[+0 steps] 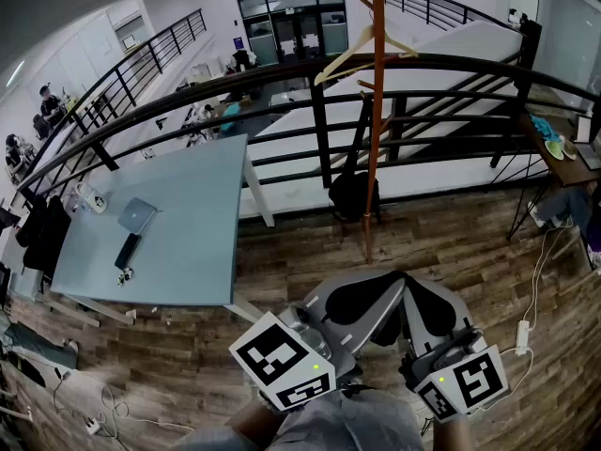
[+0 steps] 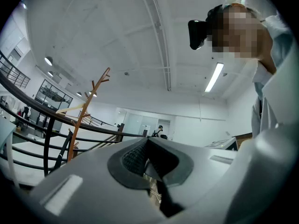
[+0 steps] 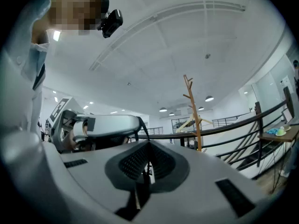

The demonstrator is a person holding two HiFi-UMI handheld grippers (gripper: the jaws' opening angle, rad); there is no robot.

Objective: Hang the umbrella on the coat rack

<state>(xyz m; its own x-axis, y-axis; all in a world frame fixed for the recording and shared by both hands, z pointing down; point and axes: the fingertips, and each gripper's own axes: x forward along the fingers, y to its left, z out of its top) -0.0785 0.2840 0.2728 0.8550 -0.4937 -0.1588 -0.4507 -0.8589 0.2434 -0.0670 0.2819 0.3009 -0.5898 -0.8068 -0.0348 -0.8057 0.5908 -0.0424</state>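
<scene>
While both tools are held low in front of the person, the left gripper (image 2: 148, 141) has its jaws pressed together, and the right gripper (image 3: 149, 146) likewise meets pad to pad. Beyond them the orange coat rack (image 1: 375, 139) stands on the wood floor (image 1: 451, 242) just before the black railing (image 1: 282, 73), with a pale hanger (image 1: 362, 50) on its upper pegs. A black thing (image 1: 350, 195) sits close against the pole low down, and I cannot tell whether that is the umbrella.

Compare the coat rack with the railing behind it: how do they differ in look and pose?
The coat rack is orange-brown wood; the railing is black. The coat rack is one thin upright pole with pegs; the railing runs sideways in long curved bars. A pale hanger hangs on the coat rack, not the railing.
</scene>
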